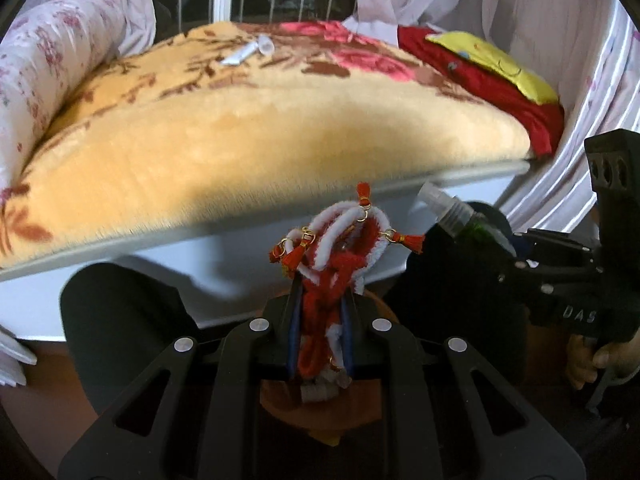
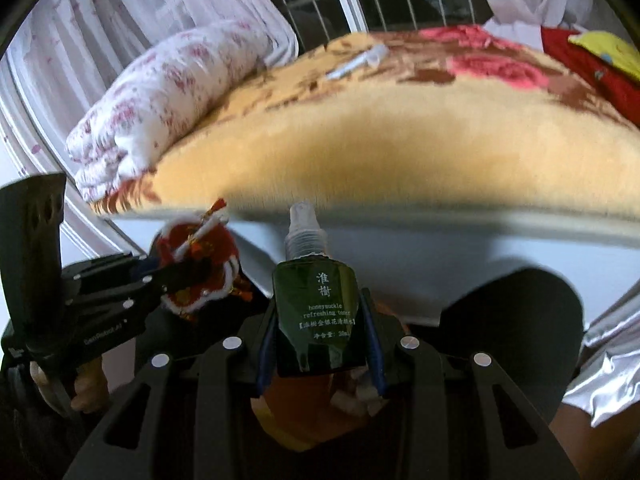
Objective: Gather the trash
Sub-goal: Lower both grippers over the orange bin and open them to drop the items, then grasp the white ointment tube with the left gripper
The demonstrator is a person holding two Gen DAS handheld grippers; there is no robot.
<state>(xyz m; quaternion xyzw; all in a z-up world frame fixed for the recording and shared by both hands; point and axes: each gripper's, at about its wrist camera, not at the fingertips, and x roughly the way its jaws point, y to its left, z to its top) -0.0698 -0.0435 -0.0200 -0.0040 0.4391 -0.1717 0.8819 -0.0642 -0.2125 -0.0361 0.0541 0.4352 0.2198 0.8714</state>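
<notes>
My left gripper point(image 1: 322, 300) is shut on a red and white pipe-cleaner ornament point(image 1: 340, 248) with small red tassels, held in front of the bed's near edge. It also shows in the right wrist view point(image 2: 200, 264). My right gripper point(image 2: 318, 320) is shut on a dark green toner spray bottle point(image 2: 316, 312) with a clear cap, upright between the fingers. That bottle shows at the right of the left wrist view point(image 1: 460, 216). A white tube and a small clear cup point(image 1: 250, 51) lie on the yellow blanket point(image 1: 240, 128) far back on the bed.
An orange bin point(image 1: 320, 408) with scraps inside sits below both grippers. A rolled floral quilt point(image 1: 48, 64) lies at the bed's left, red and yellow pillows point(image 1: 488, 68) at its right. Curtains and a barred window stand behind. My dark-trousered knees flank the bin.
</notes>
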